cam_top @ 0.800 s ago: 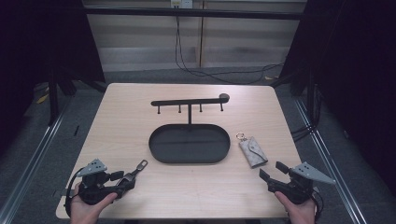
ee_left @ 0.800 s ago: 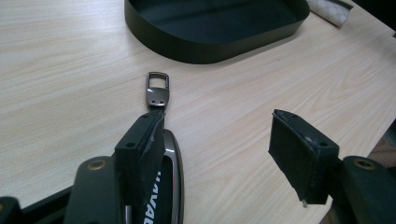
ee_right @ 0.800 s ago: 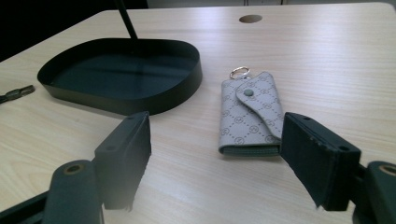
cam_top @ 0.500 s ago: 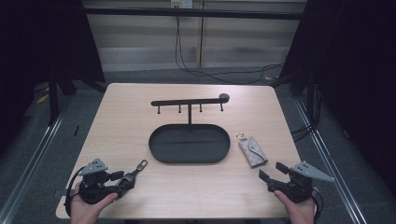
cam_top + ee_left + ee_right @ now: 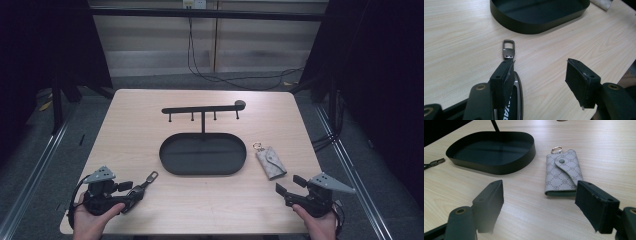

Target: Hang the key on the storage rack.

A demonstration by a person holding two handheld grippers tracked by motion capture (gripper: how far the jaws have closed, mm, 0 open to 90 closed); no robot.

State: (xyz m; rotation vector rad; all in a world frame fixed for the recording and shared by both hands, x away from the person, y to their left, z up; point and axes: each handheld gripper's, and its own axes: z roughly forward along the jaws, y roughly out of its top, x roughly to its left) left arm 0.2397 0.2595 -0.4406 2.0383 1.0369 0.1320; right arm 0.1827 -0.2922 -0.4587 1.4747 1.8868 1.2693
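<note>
A black key fob (image 5: 145, 182) with a metal clip (image 5: 508, 50) lies on the wooden table near its front left. My left gripper (image 5: 131, 192) rests low over the fob and is open. In the left gripper view the fob's body (image 5: 517, 95) runs under the left jaw of that gripper (image 5: 540, 68), and no pad presses on it. A grey patterned key pouch (image 5: 270, 162) with a small ring lies right of the black oval tray (image 5: 202, 172). My right gripper (image 5: 289, 185) stands open just short of the pouch (image 5: 562, 172), which lies ahead of its own wide-apart jaws (image 5: 539, 190).
Behind the tray rises a black stand whose hook bar (image 5: 202, 108) carries several short pegs. The tray (image 5: 491, 150) has nothing in it. The table's front edge runs close behind both hands, and dark floor with rails lies on either side.
</note>
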